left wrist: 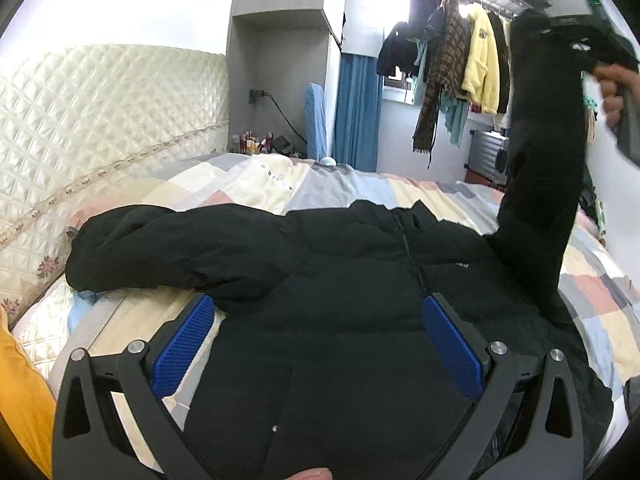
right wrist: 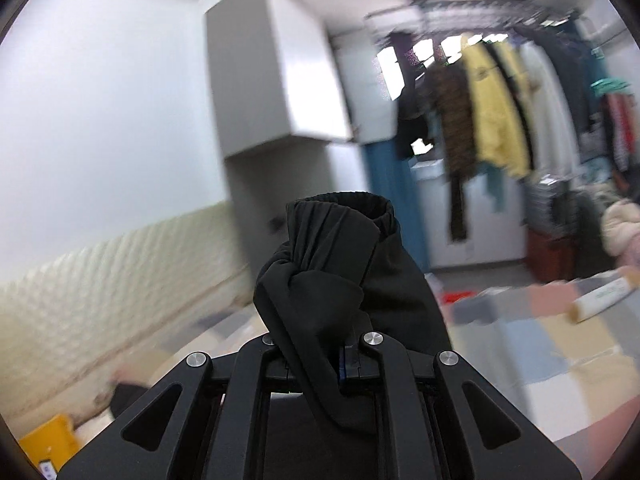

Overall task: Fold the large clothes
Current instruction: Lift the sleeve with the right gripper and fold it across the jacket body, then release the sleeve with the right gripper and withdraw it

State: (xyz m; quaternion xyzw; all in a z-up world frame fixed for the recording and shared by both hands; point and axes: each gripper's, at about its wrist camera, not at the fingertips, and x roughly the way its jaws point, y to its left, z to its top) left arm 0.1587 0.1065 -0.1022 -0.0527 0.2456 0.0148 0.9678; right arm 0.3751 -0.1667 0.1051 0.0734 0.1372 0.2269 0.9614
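Observation:
A black padded jacket (left wrist: 340,280) lies spread across the patchwork bed, its front zipper facing up. One sleeve (left wrist: 140,248) stretches left along the bed. My left gripper (left wrist: 320,328) is open, its blue pads (left wrist: 188,344) held just above the jacket's body, holding nothing. My right gripper (right wrist: 340,356) is shut on the jacket's other sleeve (right wrist: 336,280), with the ribbed cuff sticking up past the jaws. In the left wrist view that sleeve (left wrist: 540,160) rises steeply from the jacket to the right gripper (left wrist: 576,44) at the upper right.
The patchwork bedspread (left wrist: 320,188) covers the bed. A quilted cream headboard (left wrist: 100,120) runs along the left. A yellow pillow (left wrist: 24,392) lies at the near left. Clothes hang on a rack (left wrist: 460,60) beyond the bed. A grey cabinet (left wrist: 280,60) stands behind.

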